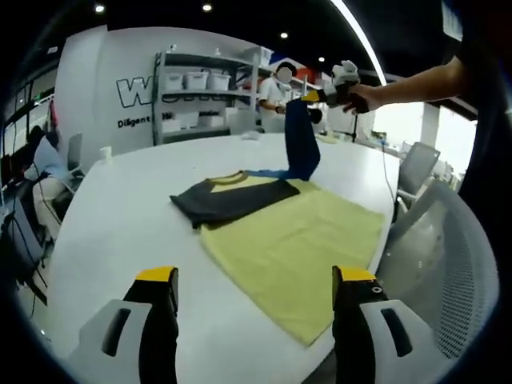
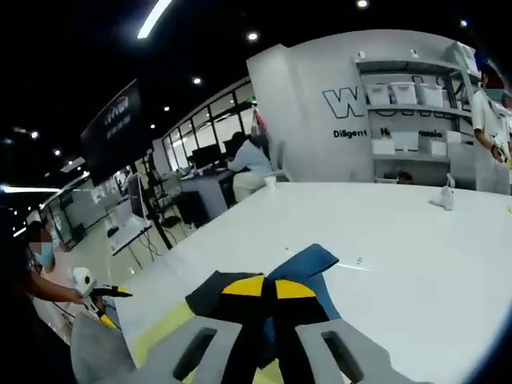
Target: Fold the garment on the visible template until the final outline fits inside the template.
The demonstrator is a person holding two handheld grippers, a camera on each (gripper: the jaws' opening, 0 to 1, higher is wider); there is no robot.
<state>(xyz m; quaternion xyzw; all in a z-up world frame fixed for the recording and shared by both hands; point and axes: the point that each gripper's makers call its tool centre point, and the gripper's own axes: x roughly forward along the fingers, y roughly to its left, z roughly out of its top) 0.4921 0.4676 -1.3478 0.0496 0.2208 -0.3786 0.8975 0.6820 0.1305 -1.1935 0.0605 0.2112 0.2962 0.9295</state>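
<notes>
The soft, light shirt (image 1: 292, 240) lies flat on the white table (image 1: 120, 216), its blue sleeve (image 1: 302, 140) lifted at one o'clock, pinched in the right gripper (image 1: 314, 96), while the left gripper (image 1: 256, 276) hangs wide open, empty.

Ahead of my left tongs, far wall (image 1: 96, 88) has big letter "W", rest cut off by shelves; small line under it starts "Diligent". Fwd-right of my right tongs, same wall (image 2: 320, 72): "W", "Diligent", rest unreadable.
</notes>
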